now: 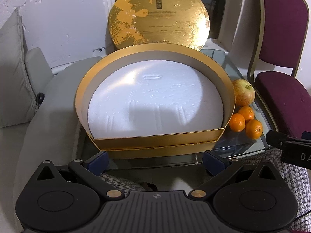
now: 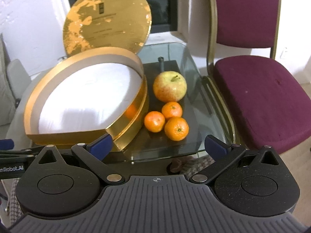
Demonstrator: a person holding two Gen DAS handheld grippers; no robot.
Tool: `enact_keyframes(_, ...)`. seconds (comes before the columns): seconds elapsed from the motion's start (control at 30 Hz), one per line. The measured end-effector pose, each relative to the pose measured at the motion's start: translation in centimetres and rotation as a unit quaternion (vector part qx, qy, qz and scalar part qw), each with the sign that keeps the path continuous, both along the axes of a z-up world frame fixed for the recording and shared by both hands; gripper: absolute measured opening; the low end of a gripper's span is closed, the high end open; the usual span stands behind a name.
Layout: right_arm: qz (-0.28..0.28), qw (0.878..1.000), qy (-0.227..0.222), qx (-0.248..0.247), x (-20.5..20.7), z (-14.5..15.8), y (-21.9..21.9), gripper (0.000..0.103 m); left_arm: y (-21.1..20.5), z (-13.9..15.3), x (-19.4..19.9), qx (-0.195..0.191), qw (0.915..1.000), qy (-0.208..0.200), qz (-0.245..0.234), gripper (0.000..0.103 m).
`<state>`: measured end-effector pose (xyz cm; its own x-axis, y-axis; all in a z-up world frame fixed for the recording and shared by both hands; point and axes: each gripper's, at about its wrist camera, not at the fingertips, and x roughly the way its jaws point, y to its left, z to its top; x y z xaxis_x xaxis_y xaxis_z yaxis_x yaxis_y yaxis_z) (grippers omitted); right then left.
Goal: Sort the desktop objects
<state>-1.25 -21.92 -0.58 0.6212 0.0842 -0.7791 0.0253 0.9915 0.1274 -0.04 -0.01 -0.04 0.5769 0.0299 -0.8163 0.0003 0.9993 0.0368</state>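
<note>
White walls and a dark window back a small glass desk [image 2: 175, 46], with a maroon chair [image 2: 258, 89] drawn up on its right side.

On the desk I see a gold half-round gift box [image 1: 155, 139], open, its white foam liner [image 1: 155, 101] bare, and its gold lid [image 1: 159, 17] propped upright behind it. Just beside the box's right wall sit the fruit: an apple [image 2: 169, 86] farther back and three mandarins [image 2: 171, 121] bunched together in front of it, the mandarins touching or nearly touching one another. None of the fruit lies in the box.

My left tongs [image 1: 155, 160] hang spread wide at the near edge of the desk, squarely facing the box's straight front wall, gripping nothing. My right tongs [image 2: 158, 145] are likewise spread and empty, and the mandarins lie straight ahead of them, slightly beyond the fingertips, with the apple directly behind on the same line. So the right hand is plainly nearer the fruit; from the left view the fruit is well off to the right, past the box's corner.

If the sorting means fruit into the box, I judge the nearest mandarin the natural pick for the right tongs, with the carry going leftward over the box's low rim. Round fruit has no long axis to fuss over, though it may roll.
</note>
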Motion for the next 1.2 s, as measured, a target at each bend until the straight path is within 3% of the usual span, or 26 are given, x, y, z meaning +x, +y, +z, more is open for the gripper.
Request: enact_keyframes(1.2, 0.003, 1.0, 0.005, 0.016, 0.1, -0.4, -0.3, 0.103, -0.1, -1.1, -1.2, 0.009, 1.0, -0.003, -0.001, 0.102)
